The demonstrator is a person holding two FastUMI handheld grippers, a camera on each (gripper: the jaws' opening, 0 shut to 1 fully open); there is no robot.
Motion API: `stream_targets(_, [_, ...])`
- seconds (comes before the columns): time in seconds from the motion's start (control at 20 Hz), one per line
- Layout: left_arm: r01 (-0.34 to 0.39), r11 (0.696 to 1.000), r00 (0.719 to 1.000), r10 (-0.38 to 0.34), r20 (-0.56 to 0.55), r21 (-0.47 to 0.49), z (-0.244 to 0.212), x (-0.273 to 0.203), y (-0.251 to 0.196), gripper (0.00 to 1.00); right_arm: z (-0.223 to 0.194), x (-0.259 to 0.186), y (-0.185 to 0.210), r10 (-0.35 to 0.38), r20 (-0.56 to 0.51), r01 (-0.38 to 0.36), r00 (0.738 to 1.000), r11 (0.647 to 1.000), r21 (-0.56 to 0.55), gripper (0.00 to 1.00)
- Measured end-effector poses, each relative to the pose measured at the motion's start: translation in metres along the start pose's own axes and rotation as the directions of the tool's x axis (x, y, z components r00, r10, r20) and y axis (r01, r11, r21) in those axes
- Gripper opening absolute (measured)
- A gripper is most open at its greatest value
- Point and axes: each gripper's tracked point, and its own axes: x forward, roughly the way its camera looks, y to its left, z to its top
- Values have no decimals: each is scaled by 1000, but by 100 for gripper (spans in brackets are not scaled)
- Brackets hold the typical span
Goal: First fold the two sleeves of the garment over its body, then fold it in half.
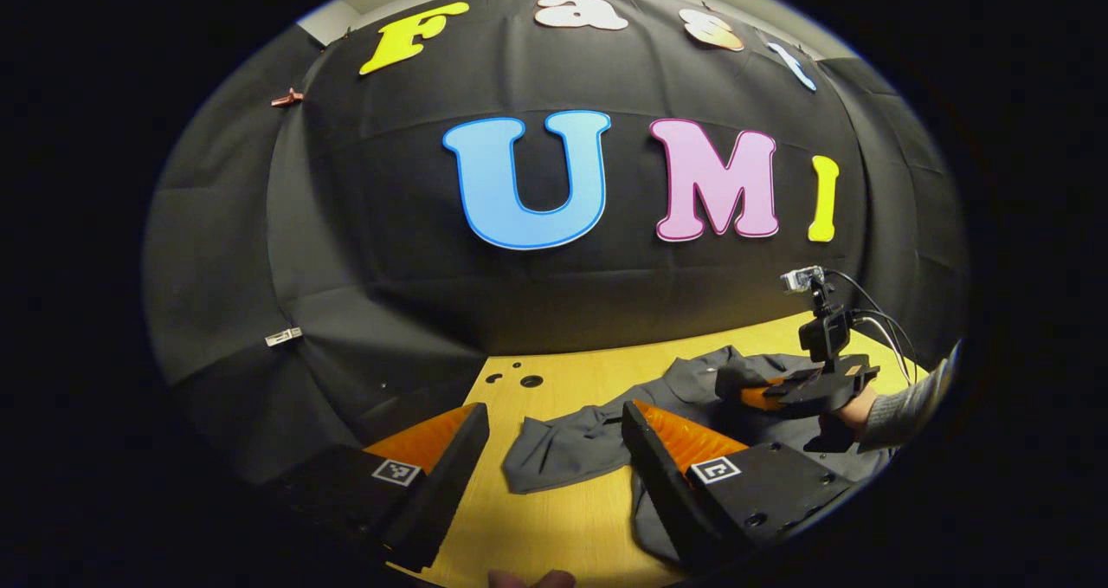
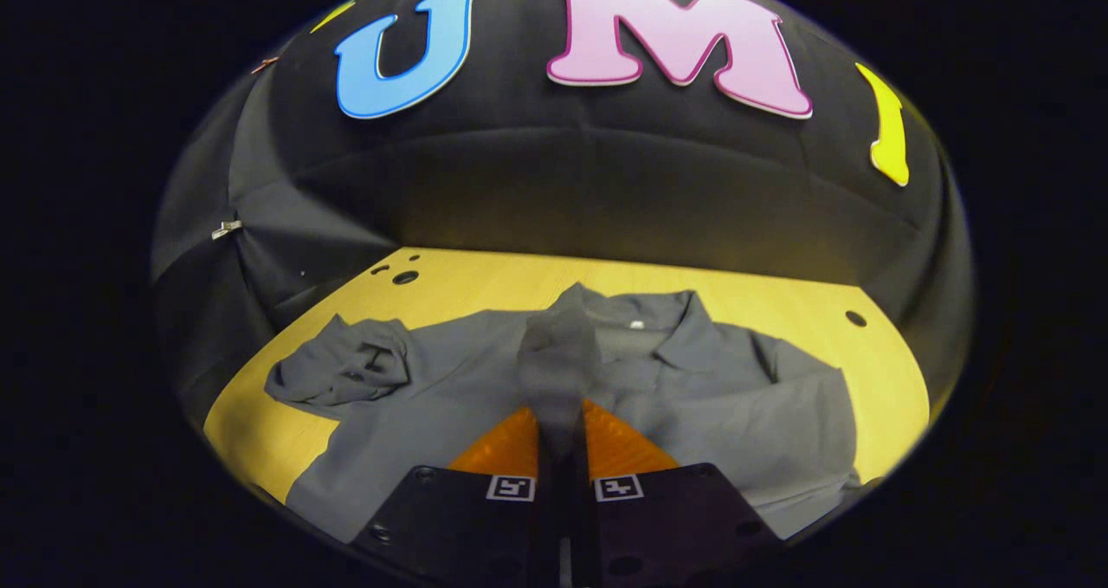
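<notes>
A limp grey shirt (image 2: 485,380) sprawls across the surface (image 2: 779,298); the right hand-held gripper (image 2: 561,419) pinches a sleeve cuff above the shirt's middle, the left hand-held gripper (image 1: 554,432) gapes beside it.

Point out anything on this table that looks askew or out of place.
The left sleeve of the grey shirt lies bunched and crumpled toward the table edge, not flat. The right gripper is shut on a pinched-up strip of fabric, likely the other sleeve mid-fold. Nothing looks damaged.
</notes>
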Motion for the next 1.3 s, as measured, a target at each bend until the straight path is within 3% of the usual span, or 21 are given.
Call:
stream_targets(0.3, [-21, 1000, 999, 21, -24, -9, -16, 9, 15, 97, -31, 10, 31, 67, -80, -63, 995, 997, 52, 21])
stream_targets(0.5, [-29, 999, 999, 28, -37, -31, -28, 21, 21, 97, -36, 9, 47, 92, -103, -82, 990, 992, 96, 35])
stream_targets(0.55, [-31, 999, 999, 30, -36, -38, -31, 26, 22, 97, -37, 7, 51, 100, -105, -90, 989, 991, 102, 29])
stream_targets(0.6, [-31, 998, 999, 30, -37, -47, -32, 30, 23, 97, -37, 5, 54, 108, -110, -96, 988, 990, 108, 48])
stream_targets(0.75, [-45, 996, 998, 42, -43, -74, -40, 44, 28, 98, -37, -4, 68, 134, -114, -119, 984, 984, 131, 64])
stream_targets(0.9, [-55, 996, 998, 52, -42, -71, -41, 55, 29, 98, -36, -18, 84, 178, -115, -162, 977, 978, 133, 69])
stream_targets(0.95, [-50, 997, 998, 47, -37, -65, -41, 59, 26, 98, -37, -23, 90, 194, -117, -178, 974, 975, 133, 61])
stream_targets(1.0, [-41, 998, 999, 39, -34, -57, -40, 63, 22, 98, -35, -30, 93, 209, -112, -194, 971, 972, 132, 74])
stream_targets(1.15, [10, 999, 999, -11, -33, -36, -45, 78, 2, 98, -34, -55, 96, 252, -118, -235, 961, 962, 141, 77])
stream_targets(1.3, [54, 998, 997, -56, -57, -24, -55, 97, -21, 98, -25, -84, 75, 242, -108, -225, 964, 964, 143, 78])
